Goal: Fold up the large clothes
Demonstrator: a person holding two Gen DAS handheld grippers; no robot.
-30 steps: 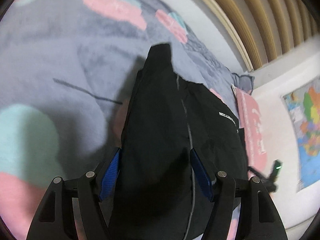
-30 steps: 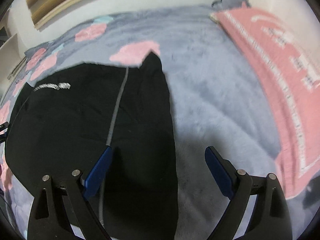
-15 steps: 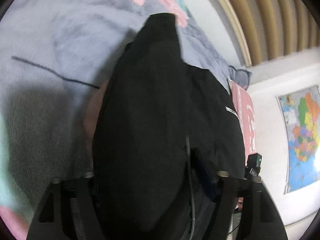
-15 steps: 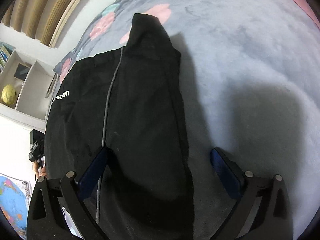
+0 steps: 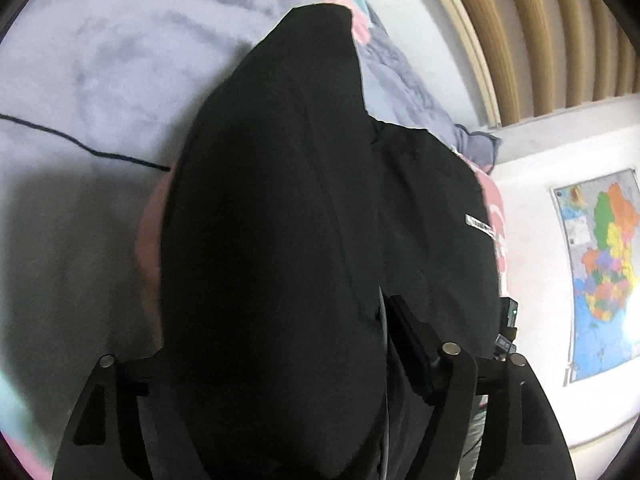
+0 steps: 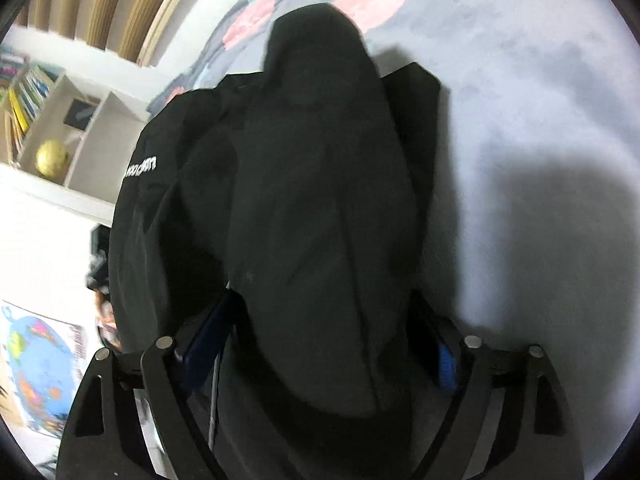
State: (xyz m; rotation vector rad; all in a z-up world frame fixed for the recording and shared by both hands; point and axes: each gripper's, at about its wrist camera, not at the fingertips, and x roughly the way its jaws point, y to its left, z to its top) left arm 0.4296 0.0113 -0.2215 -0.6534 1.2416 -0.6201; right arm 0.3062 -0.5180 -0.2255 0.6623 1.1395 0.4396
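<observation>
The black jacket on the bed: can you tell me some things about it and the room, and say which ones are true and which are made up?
1. The jacket is black. True.
2. It lies on a bare wooden floor. False: it lies on a grey blanket with pink patches.
3. A colourful map hangs on the wall. True.
4. The shelf holds a red ball. False: the ball there is yellow.
5. The jacket has white lettering. True.

A black garment (image 6: 320, 200) fold now fills the right tongs (image 6: 324, 344).
</observation>
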